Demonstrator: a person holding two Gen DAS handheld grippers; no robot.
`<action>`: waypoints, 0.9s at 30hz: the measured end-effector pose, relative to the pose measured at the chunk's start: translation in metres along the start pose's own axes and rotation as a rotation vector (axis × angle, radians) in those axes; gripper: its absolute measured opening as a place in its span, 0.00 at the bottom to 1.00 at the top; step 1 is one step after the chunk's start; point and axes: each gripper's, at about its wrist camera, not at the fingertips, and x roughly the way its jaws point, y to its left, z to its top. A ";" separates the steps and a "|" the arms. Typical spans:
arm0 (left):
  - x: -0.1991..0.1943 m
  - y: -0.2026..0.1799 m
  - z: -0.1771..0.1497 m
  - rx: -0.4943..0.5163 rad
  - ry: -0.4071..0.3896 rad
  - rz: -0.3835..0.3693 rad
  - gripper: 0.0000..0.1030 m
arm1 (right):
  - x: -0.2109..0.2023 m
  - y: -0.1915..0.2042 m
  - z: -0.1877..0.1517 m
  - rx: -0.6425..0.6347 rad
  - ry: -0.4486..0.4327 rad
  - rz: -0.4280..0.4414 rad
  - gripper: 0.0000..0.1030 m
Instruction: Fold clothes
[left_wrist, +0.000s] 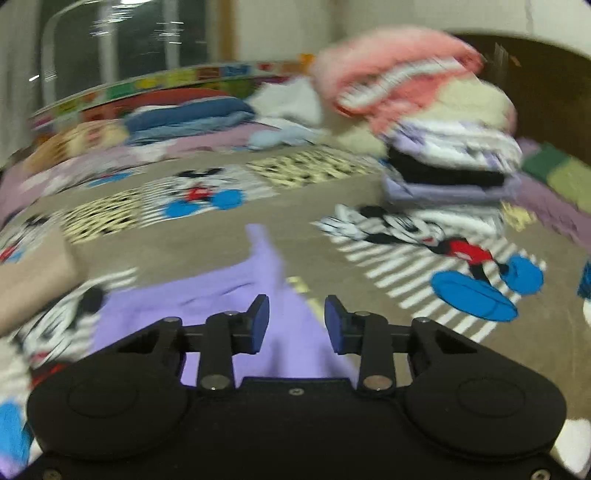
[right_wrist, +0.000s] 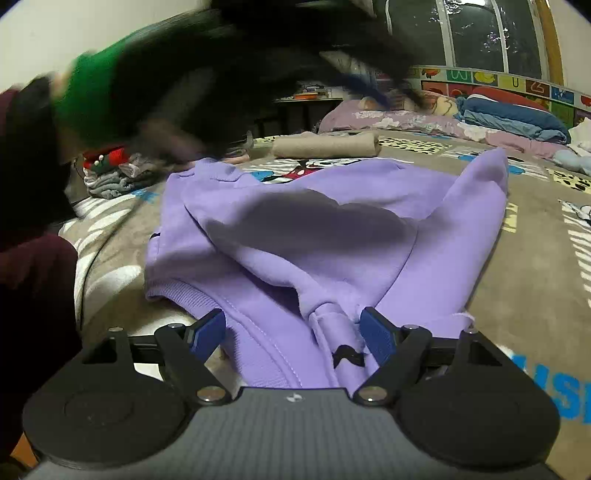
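The lilac hoodie (right_wrist: 325, 236) lies flat on the bed (right_wrist: 535, 295), its hem under the right tongs (right_wrist: 293, 334), which are apart. The left tongs (left_wrist: 297, 323) are apart too, gripping nothing, with open bedspread ahead.

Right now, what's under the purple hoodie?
The purple hoodie lies on a tan cartoon-print bedspread, which shows all around it. Whatever sits directly beneath the hoodie's folds is covered and can't be seen.
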 end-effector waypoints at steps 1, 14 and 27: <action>0.013 -0.006 0.003 0.024 0.019 -0.006 0.28 | 0.001 0.000 0.000 0.003 -0.001 0.002 0.78; 0.158 0.058 0.027 -0.116 0.197 0.054 0.23 | 0.000 -0.005 -0.002 0.040 -0.014 0.031 0.78; 0.128 0.029 0.043 -0.019 0.125 0.066 0.17 | 0.002 -0.005 -0.001 0.056 -0.017 0.048 0.80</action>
